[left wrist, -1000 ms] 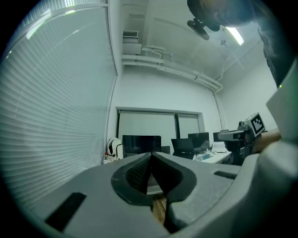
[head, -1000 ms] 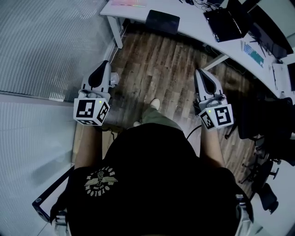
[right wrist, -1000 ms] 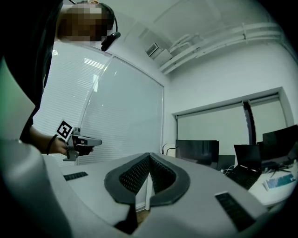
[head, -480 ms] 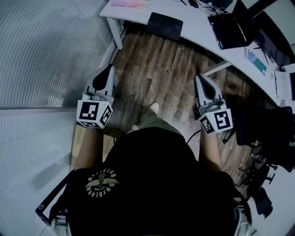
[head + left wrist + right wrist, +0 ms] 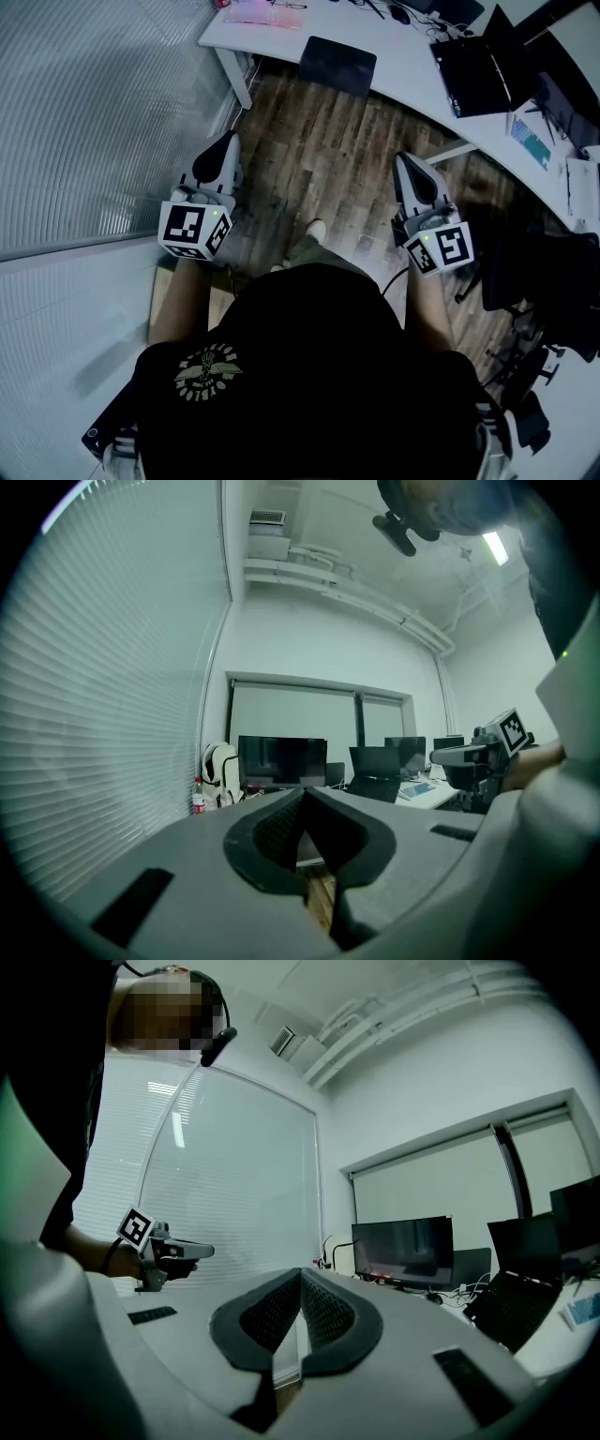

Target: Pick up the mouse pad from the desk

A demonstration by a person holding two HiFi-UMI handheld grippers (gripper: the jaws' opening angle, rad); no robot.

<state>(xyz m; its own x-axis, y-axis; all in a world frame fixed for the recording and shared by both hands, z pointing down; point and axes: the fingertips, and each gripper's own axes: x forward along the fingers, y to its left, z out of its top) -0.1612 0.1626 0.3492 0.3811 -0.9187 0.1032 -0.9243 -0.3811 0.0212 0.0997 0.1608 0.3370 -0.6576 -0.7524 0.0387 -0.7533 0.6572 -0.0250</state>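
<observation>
Reaching the mouse pad is judged to be the step in hand: it lies well apart from both tools, across a stretch of wooden floor. The left gripper and right gripper are held roughly level, pointing toward the surface. Each has its jaws pressed together with nothing between them. To do this well, bring one tool to the pad's near edge and part its jaws before contact. A flat sheet gives little to pinch from above, so sliding a jaw under the edge at the rim looks the surer way. The pad is a dark, thin rectangle with rounded corners. It lies flat at the near rim of the white surface, left of an open laptop. Whether its edge overhangs the rim cannot be told.
</observation>
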